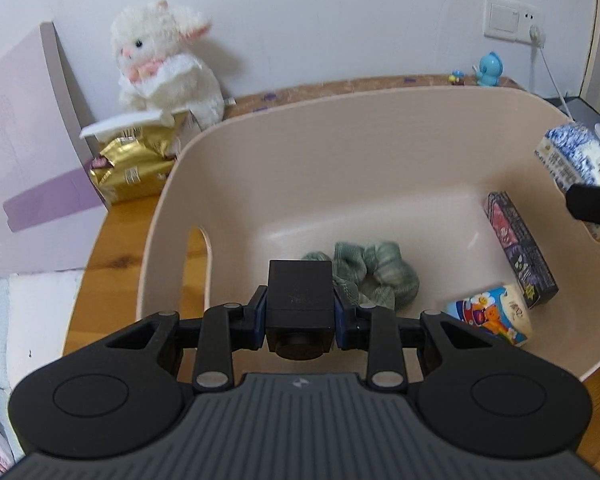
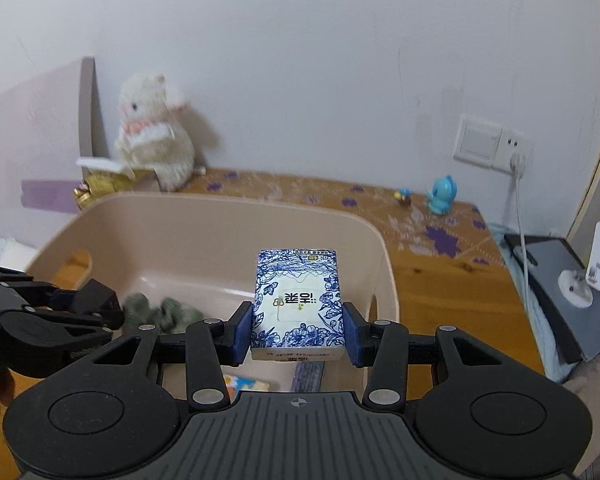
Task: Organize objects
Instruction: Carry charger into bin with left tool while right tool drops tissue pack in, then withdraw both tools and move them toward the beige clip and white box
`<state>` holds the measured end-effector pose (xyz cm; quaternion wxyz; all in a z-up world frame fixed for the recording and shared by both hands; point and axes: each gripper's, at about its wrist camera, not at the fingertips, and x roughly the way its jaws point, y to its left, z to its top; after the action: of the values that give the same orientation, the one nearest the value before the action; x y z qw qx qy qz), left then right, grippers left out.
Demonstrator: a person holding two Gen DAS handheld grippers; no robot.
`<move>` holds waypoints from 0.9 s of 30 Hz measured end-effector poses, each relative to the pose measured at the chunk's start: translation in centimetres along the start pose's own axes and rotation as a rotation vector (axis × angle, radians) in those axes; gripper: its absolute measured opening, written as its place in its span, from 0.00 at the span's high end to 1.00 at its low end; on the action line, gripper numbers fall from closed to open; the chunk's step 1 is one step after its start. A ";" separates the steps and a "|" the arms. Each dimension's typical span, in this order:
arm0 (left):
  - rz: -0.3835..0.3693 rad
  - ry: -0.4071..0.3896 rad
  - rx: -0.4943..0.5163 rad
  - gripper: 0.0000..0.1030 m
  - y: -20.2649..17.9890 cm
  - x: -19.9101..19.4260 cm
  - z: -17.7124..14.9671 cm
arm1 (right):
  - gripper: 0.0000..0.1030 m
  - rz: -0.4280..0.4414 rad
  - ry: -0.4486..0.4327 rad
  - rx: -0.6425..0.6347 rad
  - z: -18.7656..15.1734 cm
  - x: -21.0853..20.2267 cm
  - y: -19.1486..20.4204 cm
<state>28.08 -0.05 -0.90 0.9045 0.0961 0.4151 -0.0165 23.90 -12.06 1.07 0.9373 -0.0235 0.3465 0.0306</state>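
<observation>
My left gripper (image 1: 300, 316) is shut on a small black box (image 1: 300, 296) and holds it over the near side of a beige plastic bin (image 1: 364, 120). In the bin lie a green scrunchie (image 1: 374, 276), a dark patterned box (image 1: 520, 252) and a colourful cartoon tissue pack (image 1: 490, 318). My right gripper (image 2: 299, 332) is shut on a blue-and-white floral tissue pack (image 2: 298, 300), held above the bin (image 2: 228, 216); that pack (image 1: 576, 160) also shows at the right edge of the left wrist view. The left gripper (image 2: 96, 308) with its black box appears at the left in the right wrist view.
A white plush lamb (image 1: 164, 60) and a gold packet (image 1: 132, 164) stand by the wall at the back left of the wooden table (image 2: 440, 280). A blue toy figure (image 2: 442, 194) and a tiny figurine (image 2: 403, 197) stand at the back right. A wall socket with a white cable (image 2: 518, 160) is at the right.
</observation>
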 end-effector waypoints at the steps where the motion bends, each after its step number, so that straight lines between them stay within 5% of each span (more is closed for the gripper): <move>1: -0.001 0.000 0.003 0.67 0.0 0.0 0.0 | 0.59 -0.003 0.010 -0.003 -0.1 0.3 0.0; 4: 0.001 0.007 0.003 0.67 -0.2 0.0 0.0 | 0.58 -0.003 0.043 -0.006 -0.5 1.2 0.1; 7: 0.003 -0.014 -0.008 0.64 -0.1 -0.6 0.1 | 0.47 0.012 0.038 -0.005 -0.8 0.9 0.0; 10: -0.026 -0.052 -0.031 0.50 0.0 -1.8 0.2 | 0.28 0.017 0.006 -0.007 -0.6 -0.3 0.0; 12: 0.014 -0.083 -0.032 0.21 -0.1 -2.9 0.2 | 0.20 0.018 -0.027 -0.006 -0.5 -1.5 -0.1; 18: 0.028 -0.171 -0.046 0.17 0.6 -6.3 -0.1 | 0.00 0.032 -0.095 0.004 -0.3 -5.0 -0.6; 27: 0.044 -0.222 -0.069 0.14 1.6 -10.0 -2.2 | 0.00 0.065 -0.136 0.010 -2.0 -9.0 -0.2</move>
<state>20.11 1.44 5.49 0.9478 0.0718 0.3106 0.0073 15.78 -12.71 5.47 0.9572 -0.0053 0.2828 0.0610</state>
